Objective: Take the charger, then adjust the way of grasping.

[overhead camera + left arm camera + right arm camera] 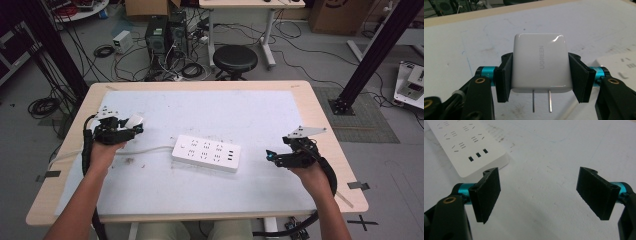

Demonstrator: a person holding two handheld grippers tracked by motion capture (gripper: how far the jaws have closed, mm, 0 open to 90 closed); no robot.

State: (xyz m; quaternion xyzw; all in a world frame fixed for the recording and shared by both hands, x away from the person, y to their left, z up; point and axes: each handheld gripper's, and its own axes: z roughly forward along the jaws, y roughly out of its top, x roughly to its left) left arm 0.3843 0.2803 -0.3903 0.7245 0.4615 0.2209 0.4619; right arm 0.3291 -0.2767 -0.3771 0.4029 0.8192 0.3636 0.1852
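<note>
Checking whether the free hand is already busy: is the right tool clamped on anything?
No, the right tool has its jaws standing wide apart over the bare white mat, with nothing between them.

Count: one charger point(540, 65), two prongs on it. One power strip point(206, 153) on the counter point(200, 112), one cord point(145, 149) running off it; in my right gripper view, three small square ports at its end. Two grippers: my left gripper point(131, 126), my right gripper point(270, 156). One stool point(235, 58) beyond the counter.
</note>
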